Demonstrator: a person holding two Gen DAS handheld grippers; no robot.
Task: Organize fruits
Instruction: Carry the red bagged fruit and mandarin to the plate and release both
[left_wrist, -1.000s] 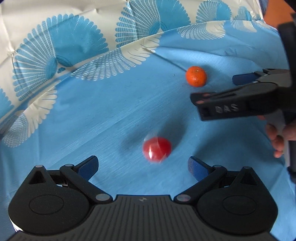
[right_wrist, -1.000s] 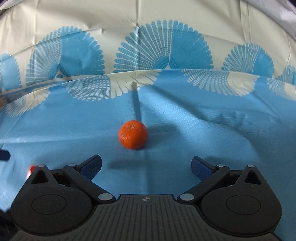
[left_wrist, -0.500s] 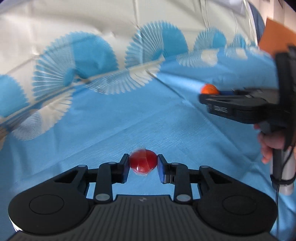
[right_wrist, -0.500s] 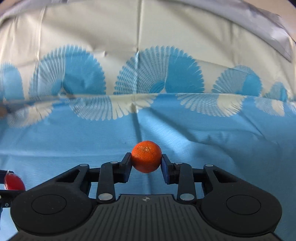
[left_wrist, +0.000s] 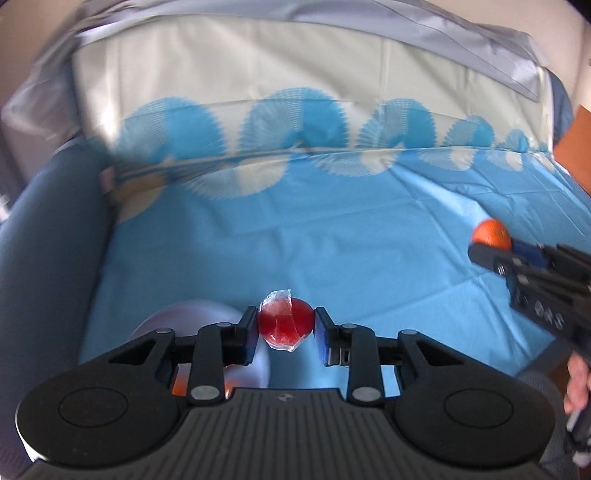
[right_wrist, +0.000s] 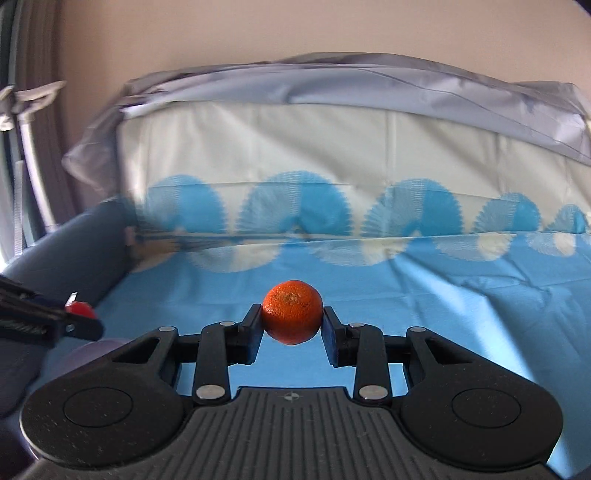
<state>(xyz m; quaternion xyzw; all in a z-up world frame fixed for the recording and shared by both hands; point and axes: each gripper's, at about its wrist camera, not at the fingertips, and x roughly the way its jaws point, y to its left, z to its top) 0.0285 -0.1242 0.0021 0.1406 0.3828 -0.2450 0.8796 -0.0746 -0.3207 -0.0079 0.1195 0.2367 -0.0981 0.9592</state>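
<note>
Left tongs (left_wrist: 285, 328): closed on a red fruit (left_wrist: 286, 322), a blue pad pressed to each side of it; clear wrap shows on the fruit's top and lower edge.
Right tongs (right_wrist: 291, 320): closed on an orange mandarin (right_wrist: 291, 312), pads against its left and right sides.
Fruit position: both fruits are held up clear of the cloth, not resting on it.
Bowl (left_wrist: 207, 317): pale lavender, round, low behind the left tongs' left finger; something orange shows inside it, partly hidden.
Other views: the right tongs and the mandarin appear at the right edge of the left wrist view, a hand (left_wrist: 578, 384) below them; the left tongs with the red fruit show at the left edge of the right wrist view.
Cloth (left_wrist: 332, 236): blue, creased, spread underneath.
Far: the cloth's white border with blue fan shapes climbs a backrest; grey-blue fabric (right_wrist: 369, 88) drapes over its top.
</note>
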